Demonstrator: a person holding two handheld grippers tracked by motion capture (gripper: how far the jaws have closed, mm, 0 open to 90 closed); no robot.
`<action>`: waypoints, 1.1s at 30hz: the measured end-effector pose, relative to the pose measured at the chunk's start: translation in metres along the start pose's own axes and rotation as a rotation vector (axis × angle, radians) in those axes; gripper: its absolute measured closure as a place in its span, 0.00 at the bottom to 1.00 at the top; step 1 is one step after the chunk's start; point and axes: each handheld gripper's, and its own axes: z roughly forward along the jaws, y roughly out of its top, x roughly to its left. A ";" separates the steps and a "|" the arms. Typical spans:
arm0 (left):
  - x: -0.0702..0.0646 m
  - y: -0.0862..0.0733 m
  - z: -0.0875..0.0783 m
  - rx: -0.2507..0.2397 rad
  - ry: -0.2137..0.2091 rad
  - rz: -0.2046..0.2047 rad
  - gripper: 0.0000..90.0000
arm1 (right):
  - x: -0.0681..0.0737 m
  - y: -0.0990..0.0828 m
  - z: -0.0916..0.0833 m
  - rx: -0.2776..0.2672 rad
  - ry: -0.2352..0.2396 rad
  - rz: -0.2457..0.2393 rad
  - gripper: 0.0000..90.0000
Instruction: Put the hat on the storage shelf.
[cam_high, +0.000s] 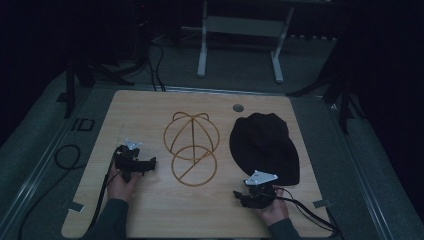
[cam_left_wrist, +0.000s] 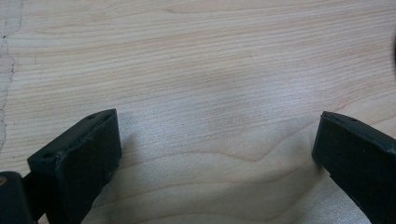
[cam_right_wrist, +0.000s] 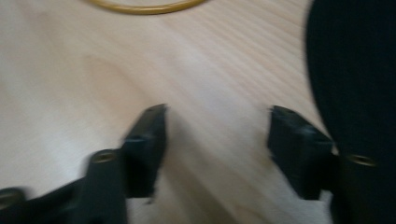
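1. High view shows a pale wood-grain bench (cam_high: 150, 210) with rounded corners in a dim room, standing on grey carpeted floor (cam_high: 30, 135); a white metal frame (cam_high: 202, 50) stands beyond its far edge, at the upper middle of the frame.
2. A small round grommet (cam_high: 238, 107) sits near the bench's far edge, and strips of tape (cam_high: 75, 206) mark its lower left and lower right corners.
3. At the centre of the frame lies a gold wire hat stand (cam_high: 192, 149), flat on the bench. Just right of it lies a black hat (cam_high: 265, 145), apart from the stand.
4. The left gripper (cam_high: 150, 162) rests at the left of the frame, well left of the stand; its black cable (cam_high: 65, 157) loops off the bench edge. The right gripper (cam_high: 240, 196) sits at the lower right, just below the hat's brim.
5. Left gripper view adds what the high view cannot: fine wood grain and jaws spread wide over bare bench, nothing between them.
6. Right gripper view, blurred, shows its jaws standing apart with nothing between them, the hat (cam_right_wrist: 355, 70) at the right edge and an arc of the stand (cam_right_wrist: 144, 7) at the top.
7. No readable writing or brand is visible.
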 end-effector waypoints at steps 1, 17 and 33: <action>0.000 0.000 0.000 0.000 0.000 0.000 0.02 | 0.002 0.000 -0.001 0.006 0.001 -0.013 0.52; 0.000 0.000 0.000 -0.002 0.000 -0.003 0.02 | -0.004 0.026 -0.027 0.231 -0.128 -0.117 0.57; 0.000 0.000 0.000 0.000 -0.001 -0.002 0.02 | -0.031 0.045 -0.048 0.358 -0.046 -0.110 0.63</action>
